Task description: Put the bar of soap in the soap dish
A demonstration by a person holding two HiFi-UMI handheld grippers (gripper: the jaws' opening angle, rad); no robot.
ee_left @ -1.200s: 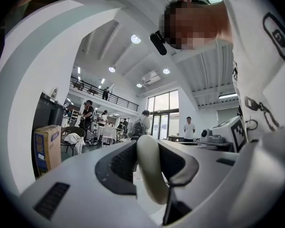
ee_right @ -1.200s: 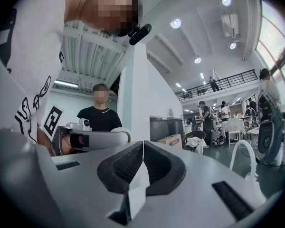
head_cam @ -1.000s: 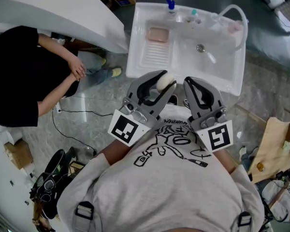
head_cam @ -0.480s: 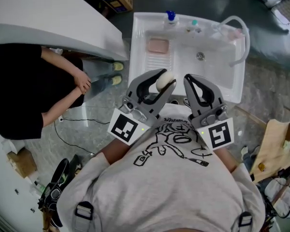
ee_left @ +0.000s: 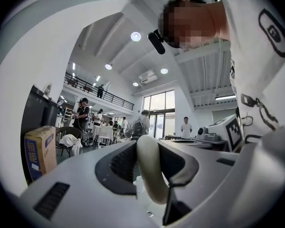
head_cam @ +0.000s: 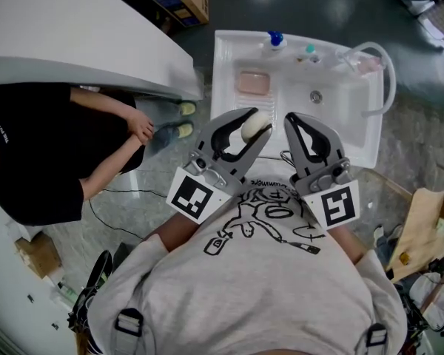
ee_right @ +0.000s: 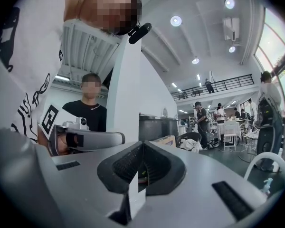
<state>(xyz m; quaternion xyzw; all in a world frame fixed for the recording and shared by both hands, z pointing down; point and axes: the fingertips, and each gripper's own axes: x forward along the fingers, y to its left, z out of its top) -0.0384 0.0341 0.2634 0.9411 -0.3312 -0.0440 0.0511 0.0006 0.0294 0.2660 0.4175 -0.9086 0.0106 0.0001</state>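
Two jaws of left gripper [head_cam: 257,124] stood wide, clamped on cream bar of soap [ee_left: 151,170]. Right gripper [head_cam: 291,122] jaws pressed together, nothing between. Both grippers side by side before person's chest, tips showing against near edge of white sink [head_cam: 370,135] in head view. Pink soap dish [head_cam: 253,82] sat on ribbed board toward sink's back left corner, well apart from soap. Blue-capped bottle [head_cam: 275,40] stood at back rim. Bystander in black [head_cam: 29,154] stood left of sink.

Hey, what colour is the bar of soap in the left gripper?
Cream, almost off-white. The bar of soap shows best in the left gripper view.
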